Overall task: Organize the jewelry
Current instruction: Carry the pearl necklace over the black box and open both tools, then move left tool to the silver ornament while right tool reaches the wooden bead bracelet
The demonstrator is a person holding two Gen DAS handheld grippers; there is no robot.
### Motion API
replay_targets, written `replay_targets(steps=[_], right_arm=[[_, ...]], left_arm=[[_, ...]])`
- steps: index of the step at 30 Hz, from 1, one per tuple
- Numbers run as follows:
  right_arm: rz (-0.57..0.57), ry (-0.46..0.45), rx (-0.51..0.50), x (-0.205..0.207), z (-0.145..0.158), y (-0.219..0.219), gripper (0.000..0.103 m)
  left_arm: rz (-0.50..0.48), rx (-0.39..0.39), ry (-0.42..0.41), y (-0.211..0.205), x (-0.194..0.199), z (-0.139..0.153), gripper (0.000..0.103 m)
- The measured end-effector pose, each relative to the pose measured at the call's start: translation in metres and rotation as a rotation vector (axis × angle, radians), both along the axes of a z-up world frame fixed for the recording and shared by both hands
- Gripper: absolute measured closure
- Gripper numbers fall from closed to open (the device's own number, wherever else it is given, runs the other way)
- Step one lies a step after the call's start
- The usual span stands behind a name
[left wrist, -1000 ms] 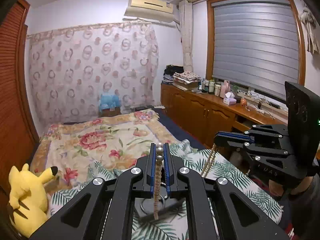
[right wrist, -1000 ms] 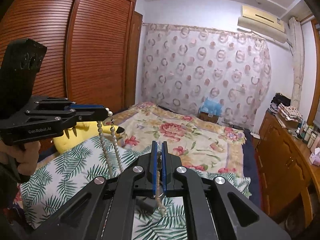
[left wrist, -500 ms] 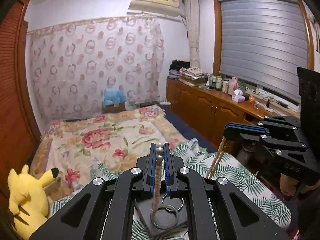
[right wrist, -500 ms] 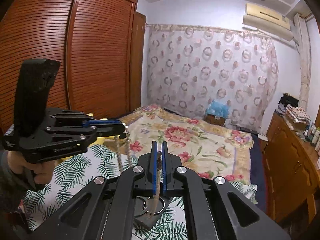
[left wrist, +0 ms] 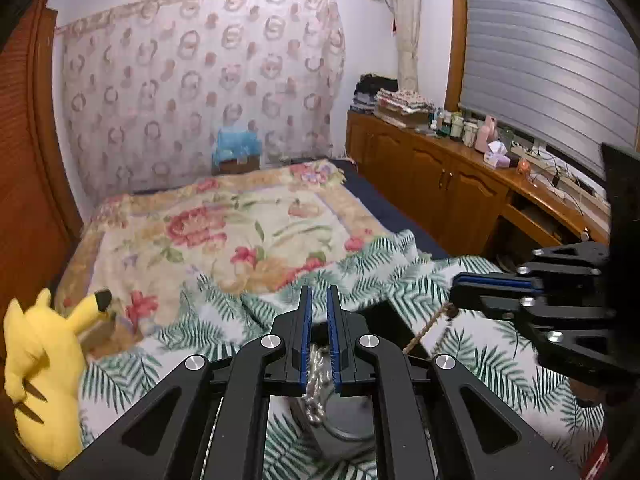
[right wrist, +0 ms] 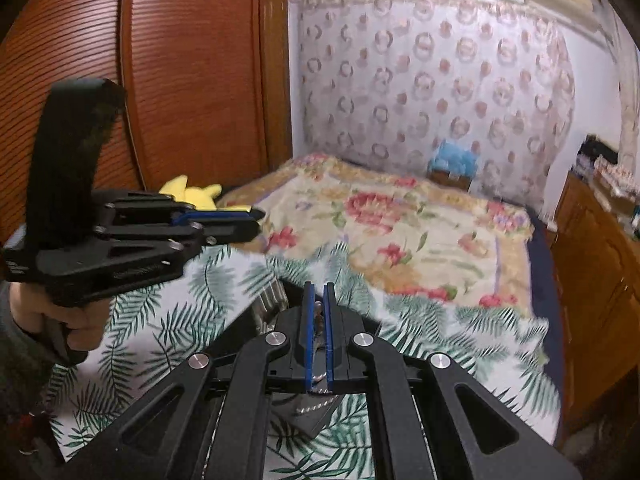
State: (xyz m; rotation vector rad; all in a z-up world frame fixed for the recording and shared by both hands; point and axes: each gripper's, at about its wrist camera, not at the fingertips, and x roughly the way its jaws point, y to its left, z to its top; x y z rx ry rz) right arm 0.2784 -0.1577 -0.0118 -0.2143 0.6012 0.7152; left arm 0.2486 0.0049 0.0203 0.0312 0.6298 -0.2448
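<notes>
Though blurred, necklace [left wrist: 316,384] between gripper [left wrist: 319,340] pads.

No readable text in either view. The left gripper [right wrist: 256,224], seen from the right wrist camera, has a line of light lettering along the flat side of its black body and a mark at its rear edge; both are motion-blurred, so no letters can be made out. The bottles and tissue box on the wooden counter [left wrist: 472,152] under the window are too small and soft for any label to be read. No numbers or signs on the walls, wardrobe or bedding.
</notes>
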Motion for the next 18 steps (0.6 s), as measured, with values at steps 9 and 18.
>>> replay_targets(steps=[9,18], right_arm=[[-0.024,0.034,0.008,-0.015,-0.029,-0.005,0.082],[-0.057,0.012,0.009,-0.071,-0.042,-0.028,0.082]], left_arm=[[0.021,0.004,0.045,0.009,-0.057,-0.035,0.083],[0.036,0.000,0.074,0.007,-0.109,-0.057,0.082]])
